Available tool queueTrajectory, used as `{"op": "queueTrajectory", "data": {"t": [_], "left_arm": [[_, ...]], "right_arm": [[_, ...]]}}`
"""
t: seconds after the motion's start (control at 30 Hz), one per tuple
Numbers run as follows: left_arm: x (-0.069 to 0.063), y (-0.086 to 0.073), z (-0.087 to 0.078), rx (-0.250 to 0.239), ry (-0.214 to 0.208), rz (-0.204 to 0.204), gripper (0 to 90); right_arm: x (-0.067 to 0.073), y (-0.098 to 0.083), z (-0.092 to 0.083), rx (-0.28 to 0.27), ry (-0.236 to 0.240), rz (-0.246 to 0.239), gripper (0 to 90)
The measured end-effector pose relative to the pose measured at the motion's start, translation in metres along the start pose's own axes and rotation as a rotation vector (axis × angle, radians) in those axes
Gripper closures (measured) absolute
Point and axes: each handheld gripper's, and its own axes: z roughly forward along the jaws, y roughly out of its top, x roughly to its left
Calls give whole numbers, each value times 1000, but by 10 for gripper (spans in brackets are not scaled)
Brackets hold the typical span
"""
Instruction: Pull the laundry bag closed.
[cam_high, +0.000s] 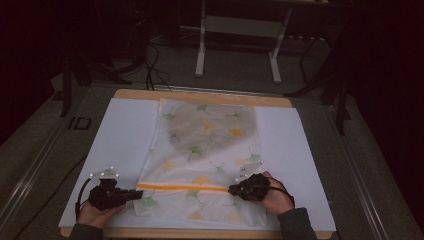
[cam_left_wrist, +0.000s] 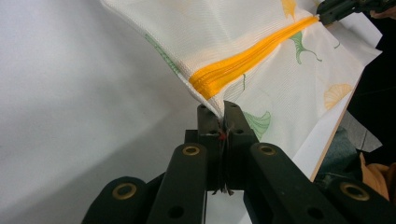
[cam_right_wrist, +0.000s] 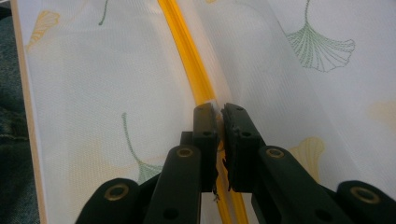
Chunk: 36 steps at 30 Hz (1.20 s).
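A white sheet (cam_high: 120, 135) covers a wooden table (cam_high: 200, 95), and on it lies a white mesh bag (cam_high: 205, 150) printed with green and yellow leaves, spread from the far edge to the near edge. An orange zipper (cam_high: 182, 188) runs left to right across the bag's near part. The left gripper (cam_high: 139, 194) is clamped on the bag's left edge at the zipper's end, lifting the fabric slightly, while the right gripper (cam_high: 231, 189) has its jaws pinched together on the zipper near its right end.

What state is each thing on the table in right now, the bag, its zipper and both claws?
Mesh bag: lying flat on the white sheet, near end pinched at both sides.
Zipper: closed, stretched between the claws.
Left claw: shut on the bag's corner at the zipper's end.
Right claw: shut on the zipper.
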Motion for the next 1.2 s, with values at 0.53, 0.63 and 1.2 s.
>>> {"op": "queueTrajectory", "data": {"t": [0.53,0.63,1.2], "left_arm": [[1,1,-1,2,2,0,886],[2,1,-1,3,2,0,886],[2,0,-2,0,6,-2,886]], "right_arm": [[-4,-10,-9,8,-3,5,842],[-5,-14,-11,9,-8,7,842],[-10,-30,-24,19,-33,30,841]]}}
